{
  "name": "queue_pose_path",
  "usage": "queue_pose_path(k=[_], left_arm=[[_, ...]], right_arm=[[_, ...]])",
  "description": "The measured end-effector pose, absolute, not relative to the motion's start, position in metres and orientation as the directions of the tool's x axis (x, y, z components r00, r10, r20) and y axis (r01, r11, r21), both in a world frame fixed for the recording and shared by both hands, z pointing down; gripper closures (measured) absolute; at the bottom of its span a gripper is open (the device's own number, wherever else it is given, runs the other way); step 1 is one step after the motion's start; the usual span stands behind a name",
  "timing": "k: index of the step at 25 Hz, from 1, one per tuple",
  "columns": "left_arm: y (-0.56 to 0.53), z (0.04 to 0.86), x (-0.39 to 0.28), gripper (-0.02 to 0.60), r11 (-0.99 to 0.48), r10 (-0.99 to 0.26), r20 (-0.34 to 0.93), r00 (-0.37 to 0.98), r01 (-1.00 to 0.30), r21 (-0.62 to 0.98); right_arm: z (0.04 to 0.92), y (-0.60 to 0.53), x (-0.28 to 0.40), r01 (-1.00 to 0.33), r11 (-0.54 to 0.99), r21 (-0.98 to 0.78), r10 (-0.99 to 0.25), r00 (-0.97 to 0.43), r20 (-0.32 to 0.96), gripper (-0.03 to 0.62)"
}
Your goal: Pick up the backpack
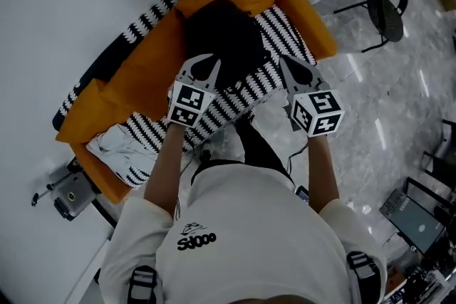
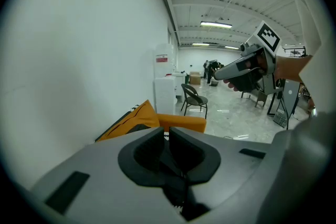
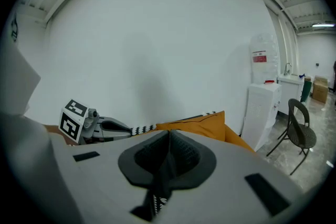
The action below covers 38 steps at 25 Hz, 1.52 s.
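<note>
The black backpack (image 1: 221, 35) lies on a black-and-white patterned cover (image 1: 239, 92) on an orange sofa (image 1: 142, 75). My left gripper (image 1: 204, 66) meets the bag's near left edge and my right gripper (image 1: 291, 66) its near right side. Both are shut. In the left gripper view the jaws (image 2: 166, 134) are closed, with a black strap hanging below them. The right gripper view shows the jaws (image 3: 169, 136) pinching a dark strap (image 3: 157, 186) that trails down over the patterned cover. Most of the bag is hidden in both gripper views.
A white wall runs behind the sofa. A crumpled white cloth (image 1: 125, 146) lies at the sofa's left end, with a grey device (image 1: 71, 192) beyond it. A black chair (image 1: 385, 7) and a white water dispenser (image 3: 262, 107) stand to the right on the shiny floor.
</note>
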<state>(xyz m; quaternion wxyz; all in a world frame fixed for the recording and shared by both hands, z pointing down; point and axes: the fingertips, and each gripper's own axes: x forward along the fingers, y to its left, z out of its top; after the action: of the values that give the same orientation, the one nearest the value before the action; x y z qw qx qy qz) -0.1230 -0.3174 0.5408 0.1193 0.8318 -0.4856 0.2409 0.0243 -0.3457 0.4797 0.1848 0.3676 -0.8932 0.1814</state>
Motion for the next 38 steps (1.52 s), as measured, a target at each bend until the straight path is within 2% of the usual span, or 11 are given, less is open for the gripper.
queue_pose_path(k=[8, 9, 10, 15, 28, 38], left_arm=[[-0.354, 0.590, -0.121, 0.549, -0.428, -0.725, 0.597, 0.343, -0.904, 0.000], [-0.357, 0.596, -0.120, 0.526, -0.425, -0.717, 0.609, 0.339, -0.905, 0.003], [-0.362, 0.602, -0.119, 0.475, -0.422, -0.711, 0.619, 0.334, -0.907, 0.005], [-0.380, 0.637, -0.119, 0.446, -0.408, -0.683, 0.647, 0.339, -0.912, 0.047], [-0.423, 0.734, -0.137, 0.399, -0.401, -0.580, 0.682, 0.446, -0.885, 0.239], [-0.466, 0.772, -0.147, 0.394, -0.352, -0.619, 0.606, 0.500, -0.866, 0.354]], right_arm=[[0.511, -0.382, 0.033, -0.661, 0.715, -0.229, -0.493, -0.709, 0.505, 0.557], [0.514, -0.387, 0.033, -0.649, 0.725, -0.231, -0.479, -0.716, 0.508, 0.557], [0.516, -0.392, 0.033, -0.638, 0.734, -0.232, -0.466, -0.723, 0.510, 0.557], [0.537, -0.409, 0.032, -0.620, 0.742, -0.255, -0.433, -0.733, 0.524, 0.557], [0.578, -0.444, 0.016, -0.682, 0.685, -0.259, -0.482, -0.689, 0.541, 0.557], [0.626, -0.451, 0.002, -0.743, 0.609, -0.279, -0.508, -0.635, 0.582, 0.557]])
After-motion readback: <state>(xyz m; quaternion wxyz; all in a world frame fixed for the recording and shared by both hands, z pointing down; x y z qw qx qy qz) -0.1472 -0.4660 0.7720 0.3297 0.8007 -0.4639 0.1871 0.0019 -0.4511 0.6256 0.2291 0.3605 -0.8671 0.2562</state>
